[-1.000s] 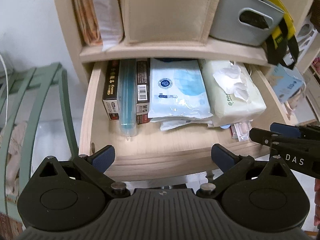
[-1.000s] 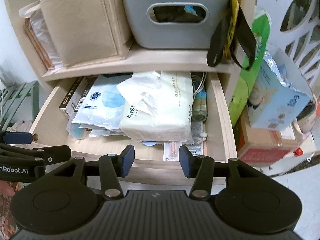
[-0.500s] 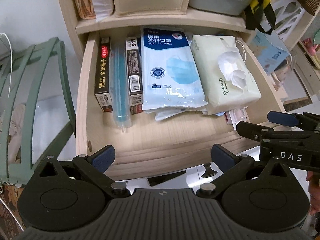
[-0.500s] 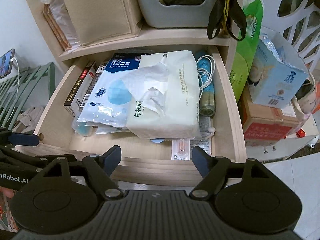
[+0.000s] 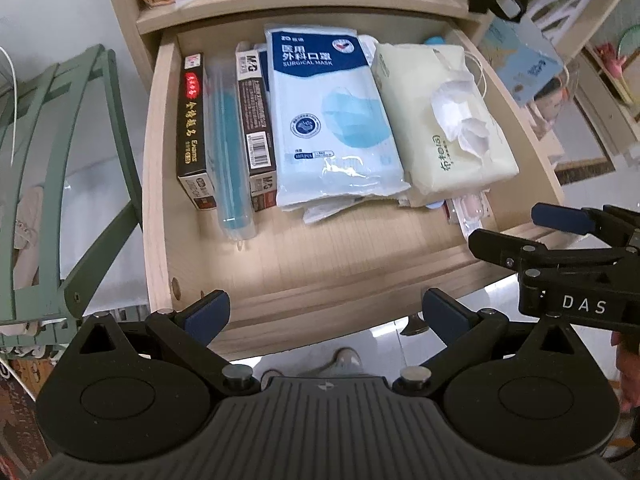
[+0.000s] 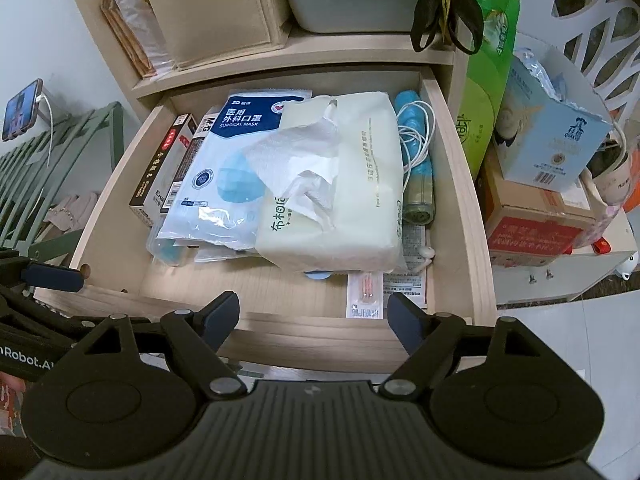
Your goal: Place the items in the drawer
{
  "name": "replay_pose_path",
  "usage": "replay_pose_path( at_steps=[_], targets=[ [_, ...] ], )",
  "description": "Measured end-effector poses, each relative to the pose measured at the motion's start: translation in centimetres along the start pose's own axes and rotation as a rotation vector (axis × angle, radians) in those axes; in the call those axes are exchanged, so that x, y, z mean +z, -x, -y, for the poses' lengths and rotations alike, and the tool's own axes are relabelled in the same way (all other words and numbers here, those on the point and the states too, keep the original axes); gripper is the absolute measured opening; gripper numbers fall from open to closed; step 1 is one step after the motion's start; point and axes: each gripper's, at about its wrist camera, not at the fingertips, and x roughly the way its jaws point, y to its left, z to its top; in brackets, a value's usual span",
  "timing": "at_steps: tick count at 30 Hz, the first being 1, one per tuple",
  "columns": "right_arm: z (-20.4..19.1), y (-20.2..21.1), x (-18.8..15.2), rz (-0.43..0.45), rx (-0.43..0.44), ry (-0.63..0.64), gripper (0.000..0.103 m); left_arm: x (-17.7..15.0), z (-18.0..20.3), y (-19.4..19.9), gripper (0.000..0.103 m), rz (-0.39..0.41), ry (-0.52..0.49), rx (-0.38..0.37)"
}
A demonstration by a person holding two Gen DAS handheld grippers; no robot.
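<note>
drawer [image 5: 160, 184] pulled out, full | mask pack [image 5: 332, 120] left of tissue pack [image 5: 444, 128] | left gripper [image 5: 326, 312] wide apart, empty | right gripper [image 6: 314, 316] jaws opening, nothing between

"SURGICAL MASK" reads on the mask pack [image 5: 334, 120], "M&G" on the box [image 5: 256, 128] beside it, "DAS" on the right gripper [image 5: 504, 236].

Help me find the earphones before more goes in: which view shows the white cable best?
The right wrist view: the white cable loops over blue bottles beside the tissue pack. The left wrist view shows only a loop peeking behind that pack.
</note>
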Motion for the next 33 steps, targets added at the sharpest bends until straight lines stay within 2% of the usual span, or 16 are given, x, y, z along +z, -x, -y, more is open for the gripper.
replay_pose_path(
  at_steps=[2,3,4,6,10,12,16,18,19,21,23,26,28,29,31,33],
  targets=[
    [0.2,0.1,0.1,-0.015,0.012,-0.005,0.086,0.1,0.3,0.2,0.103,-0.006,-0.013,0.014],
    [0.4,0.1,0.3,-0.027,0.022,-0.008,0.087,0.2,0.3,0.7,0.103,0.017,-0.014,0.014],
    [0.9,0.1,0.9,-0.051,0.038,-0.022,0.088,0.3,0.2,1.3,0.103,0.048,-0.014,0.010],
    [2.1,0.4,2.1,-0.091,0.058,-0.084,0.088,0.6,0.1,3.1,0.103,0.159,-0.019,0.013],
    [4.6,3.8,5.0,0.035,0.094,-0.184,0.089,0.7,0.4,7.5,0.103,0.421,-0.055,0.053],
    [5.4,6.3,6.8,0.153,0.118,-0.206,0.096,0.8,0.5,9.4,0.103,0.520,-0.062,0.044],
    [6.2,10.2,11.3,0.343,0.189,-0.183,0.095,1.4,0.5,12.5,0.103,0.625,-0.051,-0.028],
    [6.1,11.7,14.1,0.399,0.210,-0.144,0.074,1.6,0.6,13.7,0.103,0.660,-0.056,-0.049],
    [5.9,11.9,15.4,0.410,0.214,-0.129,0.070,1.7,0.7,14.3,0.103,0.677,-0.059,-0.057],
    [5.5,12.2,18.2,0.432,0.222,-0.097,0.069,1.7,0.9,15.2,0.103,0.710,-0.060,-0.071],
    [5.0,11.1,21.1,0.415,0.223,-0.072,0.069,1.6,1.1,16.0,0.103,0.747,-0.062,-0.076],
    [4.6,7.7,25.3,0.377,0.166,-0.062,0.069,1.7,1.7,16.6,0.103,0.816,-0.077,-0.016],
    [4.6,5.2,27.6,0.340,0.140,-0.071,0.059,2.3,1.7,16.6,0.103,0.832,-0.064,0.008],
    [4.8,4.0,28.6,0.320,0.144,-0.092,0.050,2.6,1.7,16.6,0.103,0.838,-0.056,0.018],
    [5.0,1.9,30.3,0.285,0.161,-0.121,0.048,3.1,1.2,16.8,0.103,0.858,-0.004,0.025],
    [5.0,0.1,31.2,0.281,0.115,-0.133,0.048,3.7,0.8,16.8,0.103,0.868,0.056,0.068]
  ],
)
